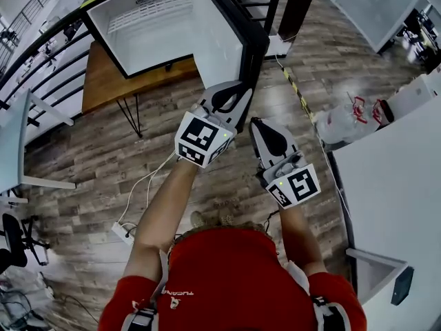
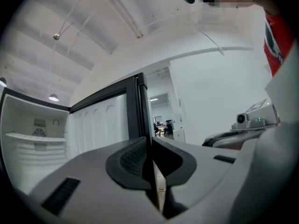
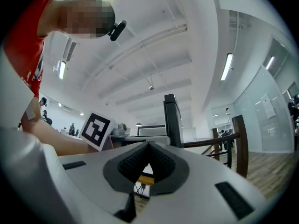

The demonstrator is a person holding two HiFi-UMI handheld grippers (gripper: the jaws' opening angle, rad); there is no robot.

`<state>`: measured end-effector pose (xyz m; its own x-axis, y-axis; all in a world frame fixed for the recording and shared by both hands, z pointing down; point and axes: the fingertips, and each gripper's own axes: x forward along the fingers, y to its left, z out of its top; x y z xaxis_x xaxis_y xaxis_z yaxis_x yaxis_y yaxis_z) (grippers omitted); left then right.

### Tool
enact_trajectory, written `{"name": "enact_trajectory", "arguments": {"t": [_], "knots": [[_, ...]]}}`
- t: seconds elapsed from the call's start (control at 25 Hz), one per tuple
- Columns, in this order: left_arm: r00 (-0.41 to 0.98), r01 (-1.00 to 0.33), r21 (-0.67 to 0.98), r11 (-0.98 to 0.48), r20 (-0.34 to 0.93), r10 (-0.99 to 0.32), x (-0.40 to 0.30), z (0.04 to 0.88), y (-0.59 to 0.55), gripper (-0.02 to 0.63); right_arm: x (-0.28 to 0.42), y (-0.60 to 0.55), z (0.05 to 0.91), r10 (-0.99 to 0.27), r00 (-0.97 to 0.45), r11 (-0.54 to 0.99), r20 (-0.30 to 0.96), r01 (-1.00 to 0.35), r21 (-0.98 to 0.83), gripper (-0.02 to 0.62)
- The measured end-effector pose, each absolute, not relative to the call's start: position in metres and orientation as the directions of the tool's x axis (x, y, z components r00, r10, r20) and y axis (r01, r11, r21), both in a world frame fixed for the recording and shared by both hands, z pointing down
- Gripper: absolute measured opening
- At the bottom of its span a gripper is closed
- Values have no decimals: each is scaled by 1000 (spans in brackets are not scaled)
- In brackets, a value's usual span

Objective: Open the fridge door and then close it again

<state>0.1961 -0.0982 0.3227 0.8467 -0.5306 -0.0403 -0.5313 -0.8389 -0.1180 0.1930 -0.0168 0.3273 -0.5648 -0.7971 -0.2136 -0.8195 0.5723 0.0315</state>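
Note:
A small fridge (image 1: 148, 26) with a white interior stands open on a wooden table (image 1: 103, 81). Its door (image 1: 217, 40) swings out toward me, its black edge (image 1: 251, 47) nearest my hands. My left gripper (image 1: 234, 95) is at the door's lower outer edge with nothing visible between its pads. I cannot tell whether it touches the door. In the left gripper view the door edge (image 2: 142, 106) rises straight behind the left gripper (image 2: 150, 141). My right gripper (image 1: 255, 123) hovers shut and empty just right of the door. The right gripper (image 3: 148, 144) points past the dark door edge (image 3: 172, 120).
A white desk (image 1: 393, 178) fills the right side, with a plastic bag (image 1: 348, 119) on the floor beside it. A power strip (image 1: 124, 233) and its cable lie on the wood floor at left. An office chair (image 1: 14, 240) stands far left, and black railings run behind the fridge.

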Motion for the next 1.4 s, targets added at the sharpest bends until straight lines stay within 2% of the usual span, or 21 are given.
{"name": "enact_trajectory", "arguments": {"t": [0.28,0.6,1.4], "knots": [[874,-485,-91,-869,-65,-481,208,324,-99,32,188,-23,331,-804,-559,565,-204,-825,33,25],[865,-501,-103,-859,-103,-492,194,315,-88,11,174,-25,328,-787,-582,588,-204,-808,37,25],[717,-695,-45,-718,-115,-687,47,329,-27,9,116,-20,320,-703,-671,683,-234,-730,43,25]]}}
